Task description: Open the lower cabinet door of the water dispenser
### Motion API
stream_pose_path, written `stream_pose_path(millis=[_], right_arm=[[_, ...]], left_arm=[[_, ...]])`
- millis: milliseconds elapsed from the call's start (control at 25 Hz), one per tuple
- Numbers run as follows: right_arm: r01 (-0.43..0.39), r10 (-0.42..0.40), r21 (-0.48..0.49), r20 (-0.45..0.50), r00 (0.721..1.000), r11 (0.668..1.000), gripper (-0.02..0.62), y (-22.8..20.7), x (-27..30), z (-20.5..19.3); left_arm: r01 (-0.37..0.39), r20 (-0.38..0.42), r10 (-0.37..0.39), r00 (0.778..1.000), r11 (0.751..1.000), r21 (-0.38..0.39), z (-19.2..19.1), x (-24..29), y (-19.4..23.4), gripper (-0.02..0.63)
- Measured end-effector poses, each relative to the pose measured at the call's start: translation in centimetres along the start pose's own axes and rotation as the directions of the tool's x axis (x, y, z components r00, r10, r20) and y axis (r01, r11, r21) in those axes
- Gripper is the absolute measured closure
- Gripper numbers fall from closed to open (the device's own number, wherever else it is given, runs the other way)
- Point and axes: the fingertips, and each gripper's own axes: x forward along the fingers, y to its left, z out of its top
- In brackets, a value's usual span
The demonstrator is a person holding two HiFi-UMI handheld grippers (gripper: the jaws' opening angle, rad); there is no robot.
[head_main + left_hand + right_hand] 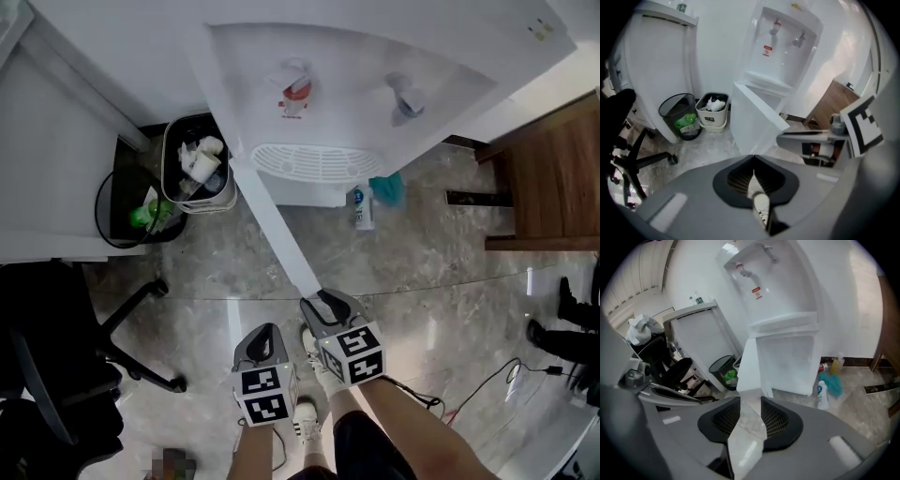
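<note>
The white water dispenser (356, 84) stands against the wall. Its lower cabinet door (272, 225) is swung wide open and reaches out over the marble floor toward me. In the right gripper view the door (751, 366) stands edge-on beside the empty white cabinet (787, 362). My right gripper (322, 302) is just short of the door's free edge, open, with only floor showing between the jaws (750, 401). My left gripper (262, 336) hangs a little lower left, shut on nothing, and its view faces the door (754, 122).
A black mesh bin (131, 202) and a white bin (197, 169) full of rubbish stand left of the dispenser. A spray bottle (362, 206) and a teal cloth (386, 187) lie at its foot. An office chair (56, 375) is at the left, wooden furniture (553, 178) at the right.
</note>
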Motion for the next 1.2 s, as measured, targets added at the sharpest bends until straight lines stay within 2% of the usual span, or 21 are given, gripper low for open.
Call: stream_pose_path(millis=[160,280,400,520,720,920,1200], right_arm=[[-0.055,0.056,0.015,-0.021,0.998,0.998,0.505,5.1,1.7,-0.9],[-0.059,0.059,0.008,-0.038,0.998,0.998,0.603,6.6,2.9,-1.0],[-0.066,0.064,-0.018,-0.054,0.996,0.998,0.603,7.3,3.3,-1.0],[-0.065,0.065,-0.005,-0.049,0.997,0.998,0.603,7.8,2.6,-0.9],[-0.067,0.069,0.063,-0.033,0.997,0.996,0.603,8.5,-1.8,-0.6],[-0.021,0.024,0.060,-0.056,0.998,0.998,0.603,9.0,-8.8,-1.0],[0.025,-0.011,0.195,-0.073,0.997,0.981,0.603,9.1,-15.6,-2.4]], left_arm=[[-0.045,0.002,0.046,0.999,0.997,-0.058,-1.5,-1.3,3.2,0.599],[-0.076,0.003,0.076,0.997,0.993,-0.087,-2.0,-2.0,4.9,0.598],[-0.086,0.007,0.087,0.996,0.991,-0.099,-2.1,-2.6,5.9,0.599],[-0.078,0.012,0.080,0.997,0.992,-0.103,-1.9,-3.1,6.0,0.598],[-0.033,0.007,0.034,0.999,0.993,-0.109,-1.3,-5.1,3.7,0.598],[-0.003,-0.021,0.001,1.000,0.995,-0.101,-1.6,-9.5,-0.1,0.600],[0.047,-0.065,-0.051,0.997,0.997,-0.060,-3.3,-13.8,-4.2,0.600]])
